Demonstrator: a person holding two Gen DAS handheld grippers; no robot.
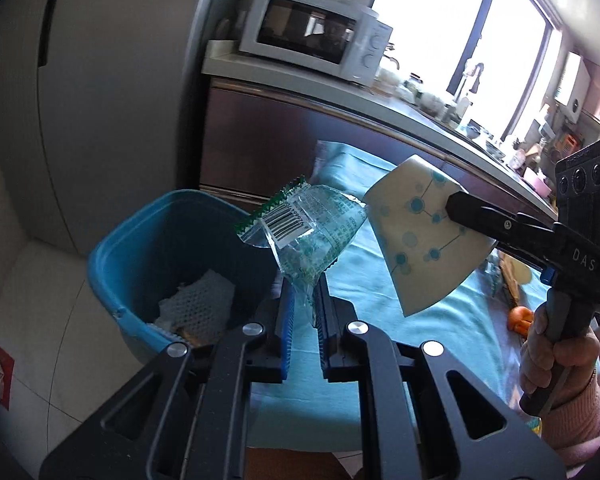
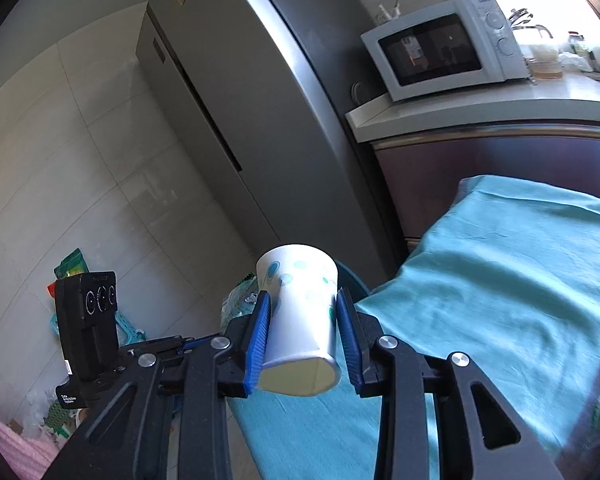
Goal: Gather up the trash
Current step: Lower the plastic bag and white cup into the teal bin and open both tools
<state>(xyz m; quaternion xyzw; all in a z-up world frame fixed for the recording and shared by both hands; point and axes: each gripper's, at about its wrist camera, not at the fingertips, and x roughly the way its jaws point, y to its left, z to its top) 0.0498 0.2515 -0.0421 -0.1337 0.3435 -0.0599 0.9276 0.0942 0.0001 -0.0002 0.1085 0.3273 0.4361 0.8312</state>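
My left gripper [image 1: 305, 300] is shut on a clear plastic wrapper [image 1: 308, 232] with green print and a barcode, held up beside the rim of a blue bin [image 1: 140, 248]. The bin stands on the floor and holds white foam netting [image 1: 198, 304]. My right gripper [image 2: 303, 312] is shut on a white paper cup [image 2: 302, 312] with teal dots, its base pointing away from me. In the left wrist view that cup [image 1: 420, 240] hangs over the teal-covered table [image 1: 360, 344], just right of the wrapper.
A grey fridge [image 2: 236, 120] stands behind the bin. A counter with a white microwave [image 1: 312, 32] runs along the back. An orange object [image 1: 520, 318] lies on the table at right. Clutter sits on the tiled floor [image 2: 72, 264] at left.
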